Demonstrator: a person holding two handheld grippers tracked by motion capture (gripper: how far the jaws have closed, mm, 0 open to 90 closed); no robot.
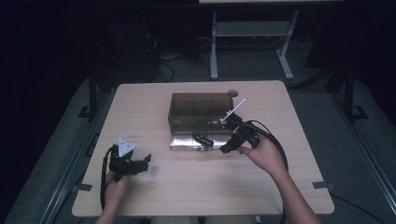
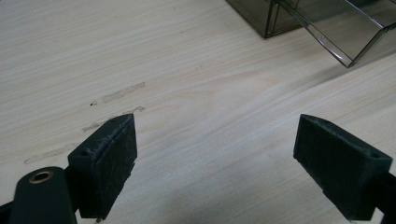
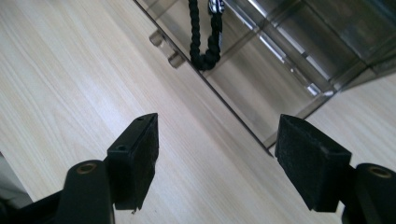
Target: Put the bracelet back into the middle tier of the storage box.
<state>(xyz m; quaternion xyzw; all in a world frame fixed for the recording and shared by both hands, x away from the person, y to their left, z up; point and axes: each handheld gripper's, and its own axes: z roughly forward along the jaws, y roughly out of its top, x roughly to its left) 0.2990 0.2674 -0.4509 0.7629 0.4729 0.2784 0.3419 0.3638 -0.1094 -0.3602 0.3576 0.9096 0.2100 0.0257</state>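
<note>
With both the left gripper [image 1: 140,163] and right gripper [image 1: 227,147] spread empty, the black cord [image 3: 204,35], draped over the open drawer [image 1: 187,142] edge at the organizer box's [image 1: 198,109] six o'clock, could be jammed if the drawer were pushed shut.

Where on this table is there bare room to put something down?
Bare wood lies left of the smoky plastic box, and along the near edge between the left gripper and the right gripper. It is crowded around the box's open lid, where a black cord lies.

One smoked clear organiser box [image 1: 198,114], one black braided cord [image 1: 203,139], two hand-held grippers, one table [image 1: 140,107]
</note>
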